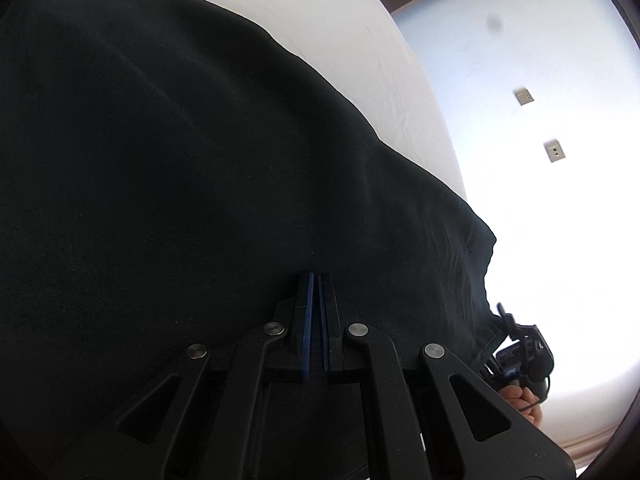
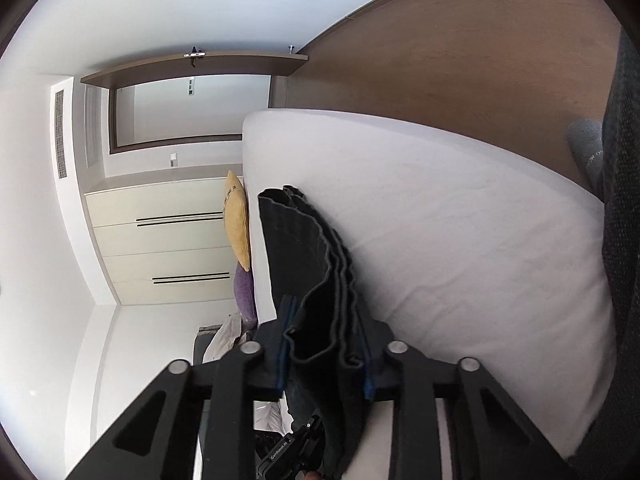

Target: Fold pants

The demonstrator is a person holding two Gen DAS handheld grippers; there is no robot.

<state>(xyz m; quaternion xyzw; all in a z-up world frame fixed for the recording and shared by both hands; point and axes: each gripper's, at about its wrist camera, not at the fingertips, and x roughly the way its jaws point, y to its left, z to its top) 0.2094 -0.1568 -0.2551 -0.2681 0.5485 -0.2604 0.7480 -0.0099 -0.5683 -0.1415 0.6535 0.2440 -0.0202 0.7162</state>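
The black pants [image 1: 180, 160] fill most of the left wrist view, held up in front of the white bed [image 1: 352, 40]. My left gripper [image 1: 316, 280] is shut with its blue pads nearly together, pinching the cloth edge. In the right wrist view the pants [image 2: 304, 248] hang as a bunch of several stacked layers beside the white bed [image 2: 460, 240]. My right gripper [image 2: 326, 320] is shut on that thick bunch, blue pads on either side. The right gripper and the hand holding it also show in the left wrist view [image 1: 520, 356], at the pants' far corner.
A yellow pillow [image 2: 237, 224] and a purple pillow [image 2: 244, 292] lie at the bed's head. Cream drawers [image 2: 168, 240] stand behind them. A wooden floor [image 2: 460, 52] and a dark chair [image 2: 620, 240] border the bed. Wall sockets [image 1: 524, 97] sit on the white wall.
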